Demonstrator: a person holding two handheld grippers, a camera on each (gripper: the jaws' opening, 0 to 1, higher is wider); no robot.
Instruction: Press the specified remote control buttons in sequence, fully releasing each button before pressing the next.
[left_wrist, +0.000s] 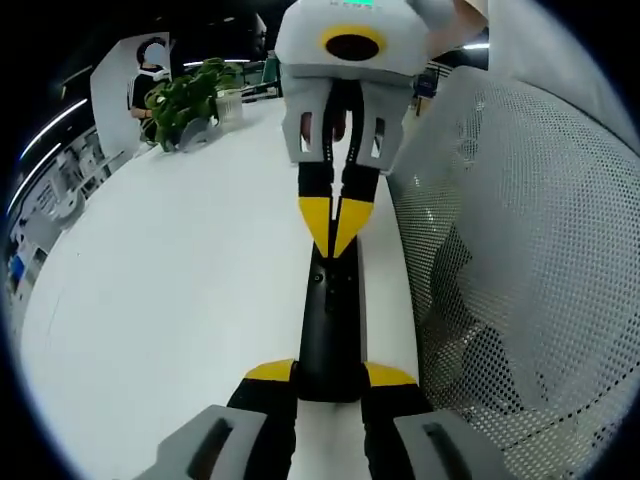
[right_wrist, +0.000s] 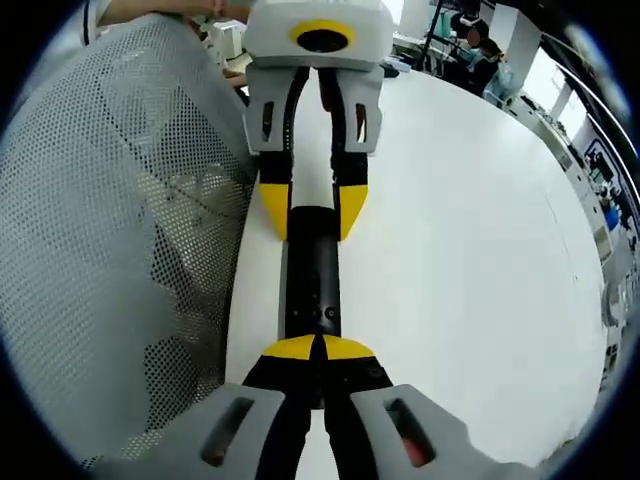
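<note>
Where the white table (left_wrist: 170, 300) runs back in the left gripper view, a potted plant (left_wrist: 185, 100) stands at its far edge before a white panel, with office shelving beyond; in the right gripper view the table (right_wrist: 470, 220) reaches toward a person seated at a far desk (right_wrist: 480, 62). A grey perforated mesh surface (left_wrist: 530, 250), which may be a chair back, stands along one table edge, seen also in the right gripper view (right_wrist: 120, 220).

One black remote (left_wrist: 330, 320) lies lengthwise on the table beside the mesh, between the two tools. In the left gripper view, the left tool (left_wrist: 330, 375) holds the near end of the remote, its yellow-tipped jaws set narrowly apart on either side of the body. The right tool (left_wrist: 338, 225) faces it from the far end, its yellow tips drawn together to a point resting on the top face of the remote.

In the right gripper view, the right tool (right_wrist: 318, 350) shows closed tips meeting over the remote (right_wrist: 312, 275), near small round buttons. The left tool (right_wrist: 312, 212) grips the opposite end, jaws straddling the body.

Count: one remote, two tools, one plant, one mesh surface.
</note>
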